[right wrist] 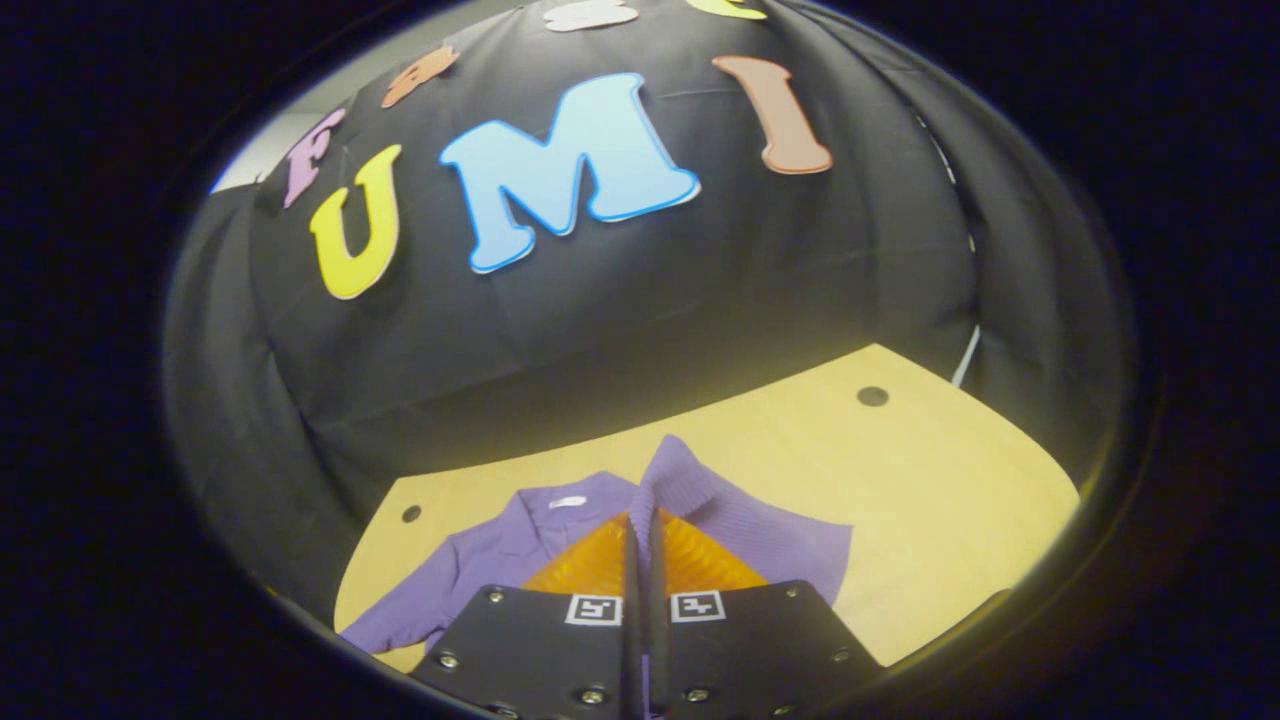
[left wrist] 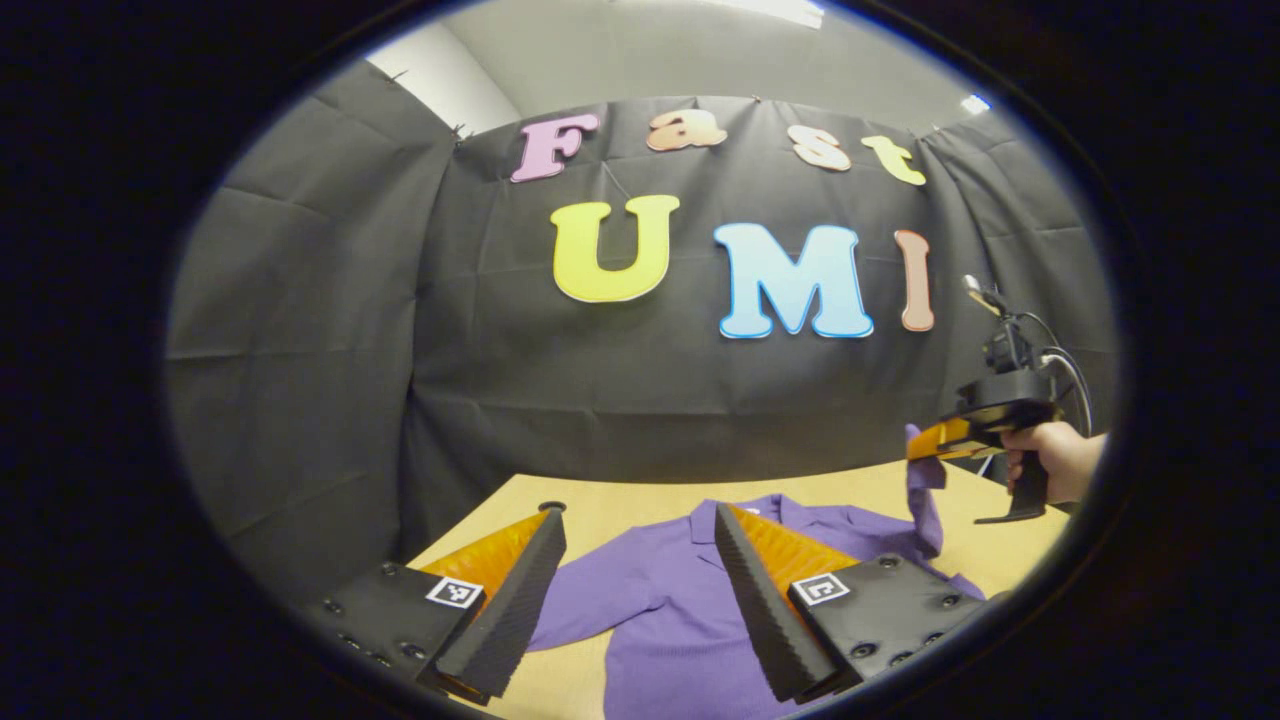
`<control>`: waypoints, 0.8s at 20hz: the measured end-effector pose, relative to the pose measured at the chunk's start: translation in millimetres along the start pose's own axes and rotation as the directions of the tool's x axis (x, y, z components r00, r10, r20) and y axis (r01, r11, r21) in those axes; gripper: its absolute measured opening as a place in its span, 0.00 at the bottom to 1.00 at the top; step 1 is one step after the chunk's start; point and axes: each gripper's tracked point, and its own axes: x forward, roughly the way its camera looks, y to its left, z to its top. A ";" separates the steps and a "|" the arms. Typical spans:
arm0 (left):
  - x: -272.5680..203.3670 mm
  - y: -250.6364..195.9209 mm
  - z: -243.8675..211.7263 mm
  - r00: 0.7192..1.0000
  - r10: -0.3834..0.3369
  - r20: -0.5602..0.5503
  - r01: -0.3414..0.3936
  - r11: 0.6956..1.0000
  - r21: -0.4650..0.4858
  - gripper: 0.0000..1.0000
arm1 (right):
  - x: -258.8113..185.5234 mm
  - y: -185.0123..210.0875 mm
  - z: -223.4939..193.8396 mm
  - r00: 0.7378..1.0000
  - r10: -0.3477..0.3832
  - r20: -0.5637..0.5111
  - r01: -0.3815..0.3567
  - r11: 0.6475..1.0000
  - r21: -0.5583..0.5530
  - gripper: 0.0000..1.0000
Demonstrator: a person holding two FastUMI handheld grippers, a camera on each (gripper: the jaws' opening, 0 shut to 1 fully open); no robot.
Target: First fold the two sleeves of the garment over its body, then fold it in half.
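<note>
The purple cardigan [left wrist: 680, 610] lies spread on the wooden table [right wrist: 930, 480]. The right gripper [right wrist: 642, 540] pinches 1 sleeve cuff [right wrist: 680, 480] and lifts it; the left gripper [left wrist: 640, 590] hovers wide apart, holding nothing. Judging by this, sleeve 1 is underway; sleeve 2 and the halving remain.

light wooden table [right wrist: 930, 480] with small dark round holes, purple garment [left wrist: 670, 610] spread on it
</note>
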 end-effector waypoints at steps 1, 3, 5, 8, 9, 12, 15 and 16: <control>-1.0 5.3 -0.9 1.000 0.008 -0.002 -0.008 1.000 0.004 0.94 | 6.7 16.6 -1.1 1.000 0.026 -0.006 -0.026 1.000 -0.018 0.03; -4.6 14.7 0.9 1.000 0.025 -0.002 -0.025 1.000 0.003 0.94 | 19.2 49.8 -8.7 0.997 0.073 -0.031 -0.074 0.996 -0.056 0.03; -5.8 22.6 -3.6 0.999 0.047 -0.013 -0.047 0.999 0.002 0.94 | 31.9 80.8 -18.7 0.991 0.115 -0.064 -0.121 0.988 -0.098 0.03; -9.7 36.4 -5.6 0.996 0.092 -0.018 -0.092 0.996 -0.002 0.94 | 50.7 120.7 -40.4 0.978 0.168 -0.125 -0.187 0.970 -0.158 0.03; -10.6 40.8 -6.1 0.994 0.106 -0.020 -0.106 0.994 -0.004 0.94 | 55.4 131.7 -46.9 0.973 0.182 -0.145 -0.206 0.963 -0.176 0.03; -17.1 56.0 -11.7 0.988 0.151 -0.029 -0.151 0.988 -0.004 0.94 | 68.9 160.5 -68.7 0.958 0.210 -0.195 -0.253 0.939 -0.234 0.03; -20.7 70.3 -17.6 0.981 0.191 -0.037 -0.191 0.982 -0.008 0.94 | 80.6 183.2 -92.8 0.944 0.225 -0.241 -0.290 0.915 -0.280 0.03; -20.0 68.1 -15.8 0.978 0.203 -0.040 -0.204 0.979 -0.009 0.94 | 84.2 186.7 -102.4 0.940 0.222 -0.260 -0.297 0.907 -0.298 0.03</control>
